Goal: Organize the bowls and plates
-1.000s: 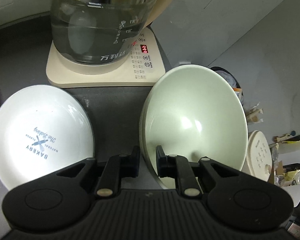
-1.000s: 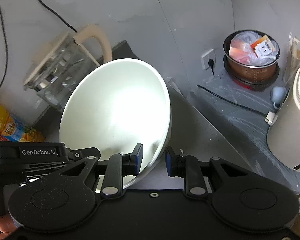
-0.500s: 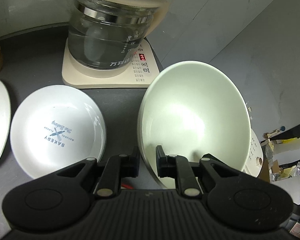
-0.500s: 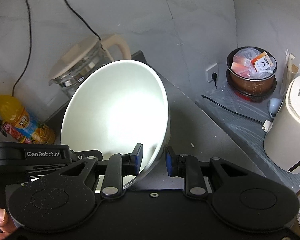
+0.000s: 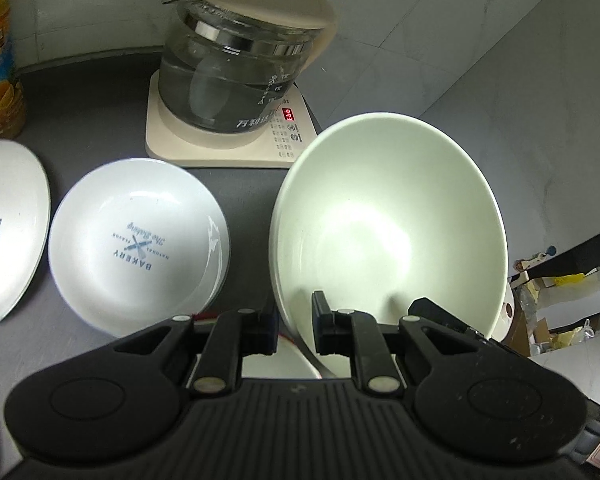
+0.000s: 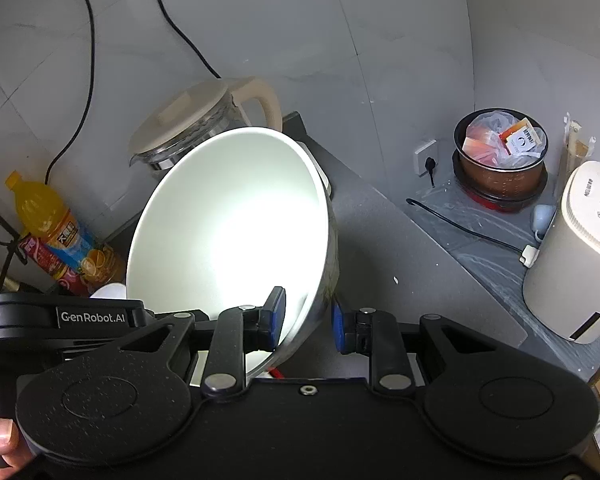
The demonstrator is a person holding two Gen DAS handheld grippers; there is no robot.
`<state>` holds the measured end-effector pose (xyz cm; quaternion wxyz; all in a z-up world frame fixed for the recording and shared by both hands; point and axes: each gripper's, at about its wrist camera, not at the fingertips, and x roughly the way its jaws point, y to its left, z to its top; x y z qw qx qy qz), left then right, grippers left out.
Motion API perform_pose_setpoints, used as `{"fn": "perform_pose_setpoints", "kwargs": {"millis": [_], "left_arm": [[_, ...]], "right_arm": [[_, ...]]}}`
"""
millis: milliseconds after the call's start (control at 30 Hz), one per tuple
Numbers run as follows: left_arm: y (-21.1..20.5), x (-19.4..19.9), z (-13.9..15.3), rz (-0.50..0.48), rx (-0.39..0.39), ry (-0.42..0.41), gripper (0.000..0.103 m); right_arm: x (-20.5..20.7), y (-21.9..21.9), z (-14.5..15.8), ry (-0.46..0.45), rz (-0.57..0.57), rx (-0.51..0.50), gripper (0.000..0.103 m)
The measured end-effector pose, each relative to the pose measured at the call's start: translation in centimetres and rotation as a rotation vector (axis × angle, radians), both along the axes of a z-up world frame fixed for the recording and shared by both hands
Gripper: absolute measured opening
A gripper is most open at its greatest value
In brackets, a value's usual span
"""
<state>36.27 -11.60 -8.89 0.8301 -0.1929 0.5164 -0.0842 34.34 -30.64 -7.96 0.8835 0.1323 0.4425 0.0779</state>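
Item: large pale bowl point(image 5: 388, 232), held tilted above the dark counter point(image 5: 100, 120), in front of the glass kettle point(image 5: 240, 60).
Left gripper point(image 5: 294, 328): jaws narrow, clamped on the near rim.
Right gripper point(image 6: 308, 320): jaws narrow, clamped on the same bowl's rim.
Handling: likely heavy, rigid, glazed and slippery, breakable; grip the rim at two points.
Neighbours: glossy white printed dish point(image 5: 140, 248), shallow and round, resting flat on the counter.

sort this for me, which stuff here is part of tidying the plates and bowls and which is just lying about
Part of the job: green bowl, bakery plate, second plate.

Lying about: kettle, juice bottle, bin, white appliance.
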Motion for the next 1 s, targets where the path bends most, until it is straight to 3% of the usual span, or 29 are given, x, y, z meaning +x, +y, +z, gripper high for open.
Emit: {"fn": "perform_pose_setpoints", "kwargs": {"millis": [367,1000], "left_arm": [[1.6,-2.6,0.4,-0.028,-0.018,-0.004,0.015],[4.7,-7.7,-2.0,-0.047,-0.008,0.051,0.016]], "right_arm": [[-2.8,1.5,0.9,0.006,0.000,-0.008,0.025],[-7.0,4.6,-1.4,0.090,0.059,-0.012,0.027]]}}
